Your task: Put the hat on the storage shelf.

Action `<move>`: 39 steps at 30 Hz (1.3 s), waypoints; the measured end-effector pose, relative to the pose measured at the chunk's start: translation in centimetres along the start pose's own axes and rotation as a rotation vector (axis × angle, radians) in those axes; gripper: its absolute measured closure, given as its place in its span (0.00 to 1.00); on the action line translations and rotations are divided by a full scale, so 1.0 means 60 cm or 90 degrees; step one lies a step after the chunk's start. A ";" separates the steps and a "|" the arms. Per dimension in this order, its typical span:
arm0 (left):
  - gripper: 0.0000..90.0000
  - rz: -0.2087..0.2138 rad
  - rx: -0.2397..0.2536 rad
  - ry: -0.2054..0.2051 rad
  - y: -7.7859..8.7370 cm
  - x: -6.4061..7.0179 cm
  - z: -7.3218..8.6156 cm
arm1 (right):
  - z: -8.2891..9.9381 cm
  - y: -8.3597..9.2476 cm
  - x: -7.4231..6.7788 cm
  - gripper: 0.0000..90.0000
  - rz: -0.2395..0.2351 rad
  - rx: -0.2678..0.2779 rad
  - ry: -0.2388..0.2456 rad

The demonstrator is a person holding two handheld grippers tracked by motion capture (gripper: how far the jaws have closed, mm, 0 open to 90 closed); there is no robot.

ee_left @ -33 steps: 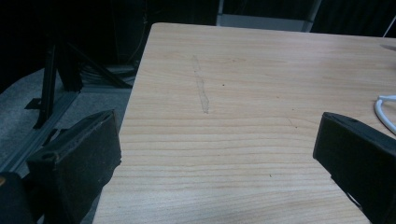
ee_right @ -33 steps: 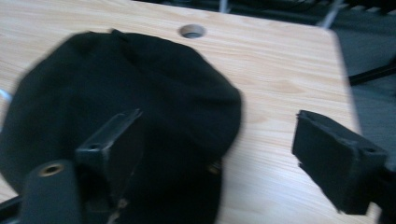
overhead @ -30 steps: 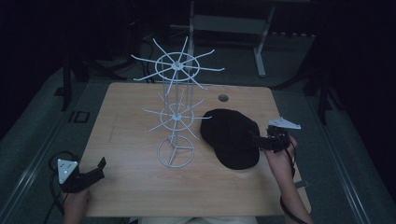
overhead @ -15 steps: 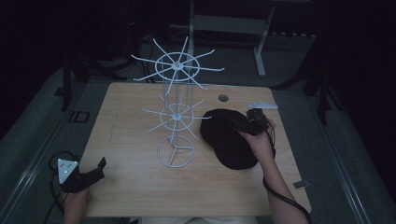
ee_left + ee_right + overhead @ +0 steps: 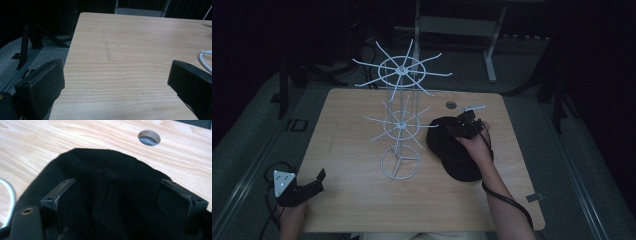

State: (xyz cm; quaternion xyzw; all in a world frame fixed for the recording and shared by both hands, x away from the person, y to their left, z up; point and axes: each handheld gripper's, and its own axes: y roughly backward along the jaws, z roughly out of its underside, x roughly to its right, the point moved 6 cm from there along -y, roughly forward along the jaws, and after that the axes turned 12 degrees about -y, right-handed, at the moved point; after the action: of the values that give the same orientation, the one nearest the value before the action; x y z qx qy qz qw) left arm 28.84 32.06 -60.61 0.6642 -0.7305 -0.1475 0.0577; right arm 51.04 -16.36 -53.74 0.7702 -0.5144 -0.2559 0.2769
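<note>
A pale wooden table (image 5: 362, 210) with rounded corners and a clear straight grain stands in a dark room. Near its middle rises a white wire rack (image 5: 400, 122): a ring-shaped base lying flat on the wood, a thin upright post, and two spoked wheels of prongs — a small one halfway up, a wider one at the top. Just right of the rack's base lies a black cap (image 5: 454, 157), soft matte fabric, domed, with stitched seams that meet at a small button on its crown.

The right gripper (image 5: 451, 130) sits over the far part of the cap, held by the person's right hand (image 5: 476, 147), with a dark cable running back along the forearm. In the right gripper view its two black jaws stand apart, one on each side of the crown, low over the cloth; whether they touch it I cannot tell. Beyond the cap, toward the far right of the table, is a round cable hole (image 5: 149, 137) cut through the wood.

The left gripper (image 5: 314, 181) rests at the near left corner, well apart from rack and cap, jaws spread wide over bare wood — a faint grey streak (image 5: 106, 47) runs along the grain ahead of it.
</note>
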 end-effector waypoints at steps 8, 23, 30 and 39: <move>0.02 -0.001 -0.001 -0.001 0.000 0.000 0.000 | 0.019 -0.013 -0.008 0.81 0.004 -0.045 0.045; 0.02 -0.001 -0.002 -0.001 -0.001 0.000 0.000 | 0.019 0.054 0.005 0.93 -0.016 0.061 0.043; 0.02 -0.002 0.002 -0.001 0.001 0.001 0.000 | 0.017 0.112 0.022 0.93 -0.020 0.118 0.026; 0.02 0.006 0.003 -0.002 0.001 0.002 0.000 | 0.020 0.197 0.042 0.93 -0.031 0.183 0.014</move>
State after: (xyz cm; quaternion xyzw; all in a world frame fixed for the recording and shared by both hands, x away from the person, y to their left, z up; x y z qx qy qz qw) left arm 28.79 31.92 -60.59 0.6610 -0.7339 -0.1463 0.0557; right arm 43.39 -22.67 -46.69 0.8170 -0.5238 -0.1776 0.1631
